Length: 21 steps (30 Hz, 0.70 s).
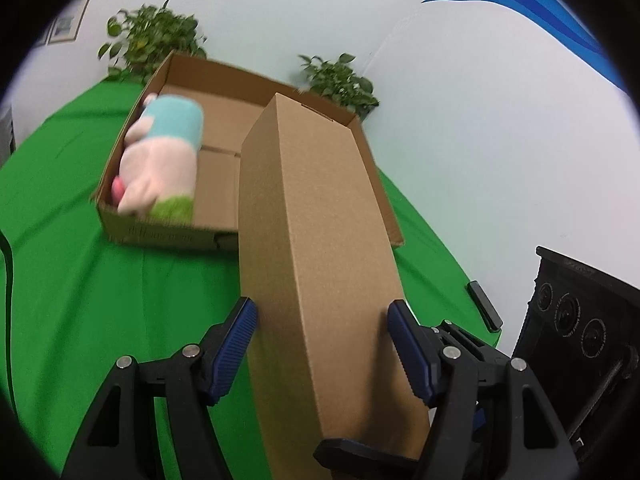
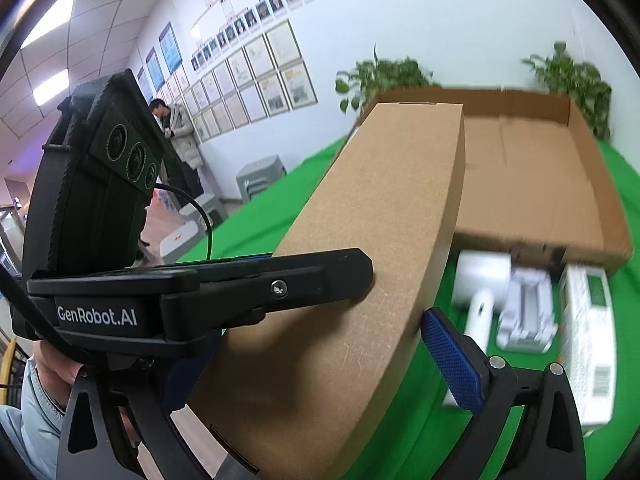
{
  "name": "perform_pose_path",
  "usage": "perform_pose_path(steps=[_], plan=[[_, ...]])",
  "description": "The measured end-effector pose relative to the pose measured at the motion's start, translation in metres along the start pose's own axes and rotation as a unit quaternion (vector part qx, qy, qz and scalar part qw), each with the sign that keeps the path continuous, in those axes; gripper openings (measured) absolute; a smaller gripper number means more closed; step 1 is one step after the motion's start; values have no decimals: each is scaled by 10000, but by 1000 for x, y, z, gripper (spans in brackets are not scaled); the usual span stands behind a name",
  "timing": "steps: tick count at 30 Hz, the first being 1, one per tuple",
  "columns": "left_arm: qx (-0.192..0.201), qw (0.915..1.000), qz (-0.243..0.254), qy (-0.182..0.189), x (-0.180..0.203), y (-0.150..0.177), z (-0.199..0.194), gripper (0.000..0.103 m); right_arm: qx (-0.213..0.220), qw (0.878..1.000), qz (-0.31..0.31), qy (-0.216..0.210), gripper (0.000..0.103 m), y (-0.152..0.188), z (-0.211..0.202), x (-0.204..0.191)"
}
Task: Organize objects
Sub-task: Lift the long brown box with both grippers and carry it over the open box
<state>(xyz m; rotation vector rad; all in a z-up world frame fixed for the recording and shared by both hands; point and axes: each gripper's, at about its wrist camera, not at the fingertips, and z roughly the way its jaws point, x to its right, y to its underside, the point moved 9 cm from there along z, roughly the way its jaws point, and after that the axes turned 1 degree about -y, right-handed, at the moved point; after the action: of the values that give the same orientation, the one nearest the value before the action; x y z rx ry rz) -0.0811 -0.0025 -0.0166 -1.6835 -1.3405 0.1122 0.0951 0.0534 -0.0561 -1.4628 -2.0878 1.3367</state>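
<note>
brown long box point(image 1: 316, 248) | green tablecloth point(image 1: 80, 280) | pink-teal-green plush point(image 1: 164, 156) | blue ribbed pads point(image 1: 234, 344)

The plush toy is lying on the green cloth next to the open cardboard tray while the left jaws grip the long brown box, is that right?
Not quite. The plush toy lies inside the open cardboard tray, against its left wall, not on the green cloth. The left wrist view shows this. The rest holds: the left gripper does grip the long brown box.

One long cardboard box point(image 1: 316, 264); one open cardboard tray point(image 1: 224, 76); one plush toy point(image 1: 164, 160); two potted plants point(image 1: 154, 38); four white items point(image 2: 484, 276).
</note>
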Motion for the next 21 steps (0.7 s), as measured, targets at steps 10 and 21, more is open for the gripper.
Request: perform_pose_path(steps=[10, 21], plan=[[316, 9980, 549, 54, 34, -58, -7, 67, 559, 9981, -180, 183, 100, -74, -23, 7], [556, 9952, 799, 65, 41, -107, -4, 67, 851, 9955, -319, 253, 100, -128, -38, 12]])
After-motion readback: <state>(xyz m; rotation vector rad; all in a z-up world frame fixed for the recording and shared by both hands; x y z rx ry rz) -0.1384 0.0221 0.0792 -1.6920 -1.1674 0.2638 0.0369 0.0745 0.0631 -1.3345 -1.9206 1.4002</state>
